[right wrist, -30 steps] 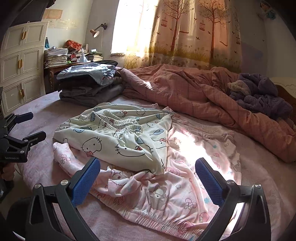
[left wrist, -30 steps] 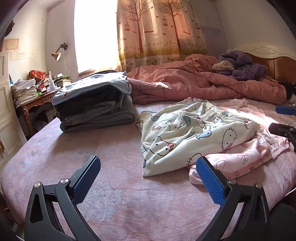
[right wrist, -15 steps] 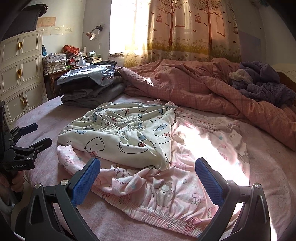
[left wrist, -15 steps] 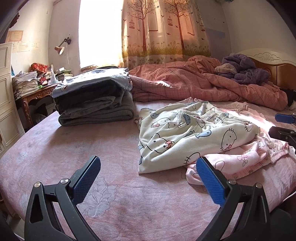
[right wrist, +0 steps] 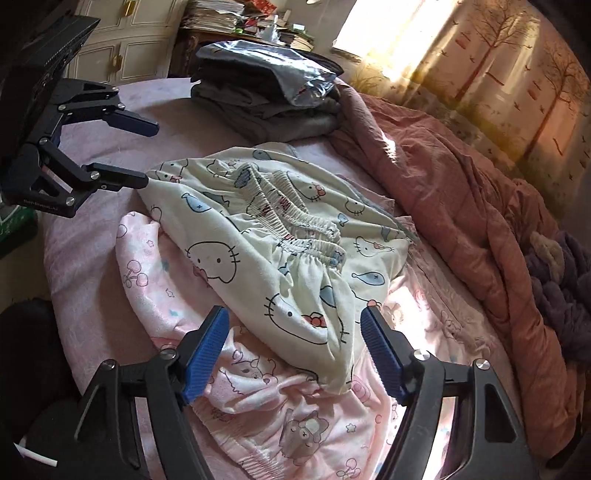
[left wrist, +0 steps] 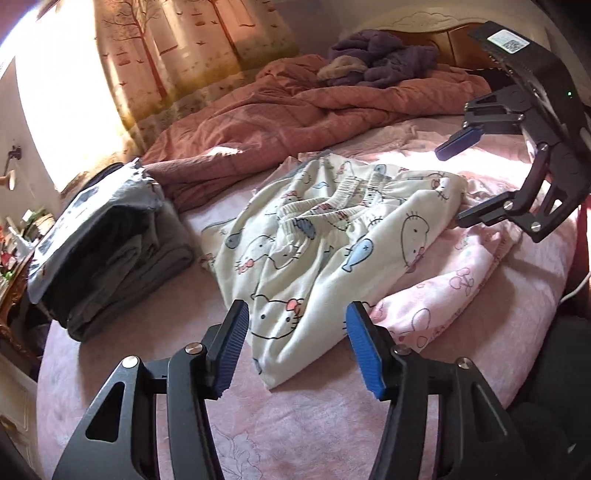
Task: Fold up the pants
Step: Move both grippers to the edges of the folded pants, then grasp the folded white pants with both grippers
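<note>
Cream cartoon-cat pants (left wrist: 325,236) lie crumpled on the bed, waistband bunched on top, also in the right wrist view (right wrist: 280,236). They rest on pink printed pants (left wrist: 454,280) (right wrist: 280,410). My left gripper (left wrist: 295,347) is open, its fingers either side of the cream pants' near corner; it also shows in the right wrist view (right wrist: 147,153). My right gripper (right wrist: 291,350) is open over the opposite cream edge and appears in the left wrist view (left wrist: 458,181). Neither holds cloth.
A stack of folded grey and dark clothes (left wrist: 107,243) (right wrist: 269,92) sits on the pink bedsheet (left wrist: 314,424). A rumpled salmon quilt (left wrist: 295,122) and purple blanket (left wrist: 380,55) lie behind. A cluttered desk (right wrist: 236,22) and white cabinet (right wrist: 122,48) stand beyond the bed.
Both grippers have dropped and tilted in close over the cream pants from opposite sides, and their jaws have narrowed. The clothes have not moved.
</note>
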The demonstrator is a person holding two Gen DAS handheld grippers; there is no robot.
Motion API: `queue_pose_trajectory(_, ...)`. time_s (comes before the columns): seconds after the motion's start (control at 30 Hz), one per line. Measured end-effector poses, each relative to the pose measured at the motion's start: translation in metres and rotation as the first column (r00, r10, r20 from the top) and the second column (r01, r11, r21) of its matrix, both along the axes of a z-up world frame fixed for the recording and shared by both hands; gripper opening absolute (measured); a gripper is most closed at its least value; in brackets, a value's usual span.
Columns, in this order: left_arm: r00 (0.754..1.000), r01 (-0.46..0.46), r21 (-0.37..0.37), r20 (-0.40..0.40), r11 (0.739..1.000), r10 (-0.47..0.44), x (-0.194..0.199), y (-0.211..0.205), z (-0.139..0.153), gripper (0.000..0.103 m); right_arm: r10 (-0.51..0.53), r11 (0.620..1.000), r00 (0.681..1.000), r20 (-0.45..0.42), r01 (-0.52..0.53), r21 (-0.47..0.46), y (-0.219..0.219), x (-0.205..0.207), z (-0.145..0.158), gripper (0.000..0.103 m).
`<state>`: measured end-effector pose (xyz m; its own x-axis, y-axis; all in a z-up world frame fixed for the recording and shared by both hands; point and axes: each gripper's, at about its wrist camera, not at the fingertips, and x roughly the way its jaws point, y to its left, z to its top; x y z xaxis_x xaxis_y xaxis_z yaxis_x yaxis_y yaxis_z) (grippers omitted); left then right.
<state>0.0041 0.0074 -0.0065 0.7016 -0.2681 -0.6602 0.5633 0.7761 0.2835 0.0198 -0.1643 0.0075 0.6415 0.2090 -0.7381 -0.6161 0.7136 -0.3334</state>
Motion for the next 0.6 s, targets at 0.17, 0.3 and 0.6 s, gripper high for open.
queue_pose_trajectory(0.17, 0.996, 0.028, 0.053, -0.081, 0.998, -0.024, 0.011, -0.009, -0.018, 0.055, 0.044, 0.998, 0.987, -0.154, -0.049, -0.026, 0.008, 0.016, -0.021, 0.063)
queue_pose_trajectory(0.3, 0.996, 0.007, 0.079, -0.092, 0.997, 0.0, 0.023, -0.01, -0.034, 0.055, 0.019, 0.995, 0.995, -0.096, -0.029, -0.099, 0.01, 0.019, -0.027, 0.063)
queue_pose_trajectory(0.6, 0.999, -0.025, 0.075, -0.035, 0.997, 0.027, 0.02, -0.003, -0.037, 0.06, 0.018, 0.991, 0.999, -0.044, -0.024, -0.134, 0.011, 0.027, -0.032, 0.053)
